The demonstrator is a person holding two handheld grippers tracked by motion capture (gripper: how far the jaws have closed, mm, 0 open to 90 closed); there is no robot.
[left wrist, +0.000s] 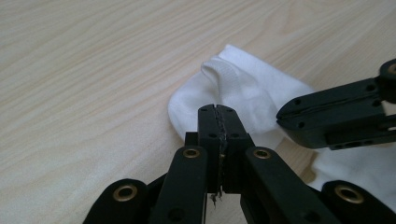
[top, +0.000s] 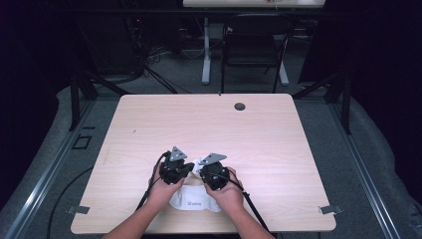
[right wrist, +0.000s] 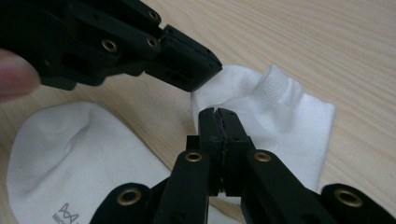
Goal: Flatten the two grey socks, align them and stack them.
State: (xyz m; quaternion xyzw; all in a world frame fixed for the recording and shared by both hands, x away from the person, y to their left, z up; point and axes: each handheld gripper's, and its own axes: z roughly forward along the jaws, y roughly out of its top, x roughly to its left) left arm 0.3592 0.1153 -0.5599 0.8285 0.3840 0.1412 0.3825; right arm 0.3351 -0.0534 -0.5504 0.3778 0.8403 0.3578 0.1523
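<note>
A white sock (top: 191, 201) with a small grey logo lies folded near the table's front edge, partly under the person's hands. Its ribbed cuff (right wrist: 275, 88) is bunched and puckered. My left gripper (left wrist: 218, 109) is shut, its tips set into the sock's rounded edge (left wrist: 187, 100). From the right gripper view, the left gripper (right wrist: 208, 70) meets the cuff end's corner. My right gripper (right wrist: 218, 112) is shut on the same fold, and the wrinkles in the cloth run toward its tips (left wrist: 282, 119). Both grippers (top: 174, 169) (top: 214, 172) sit side by side, nearly touching.
The light wooden table (top: 209, 124) has a round cable hole (top: 240, 106) near its far edge. Beyond the table stand a black chair (top: 254, 45) and a white desk leg (top: 206, 50). Dark floor and rails surround the table.
</note>
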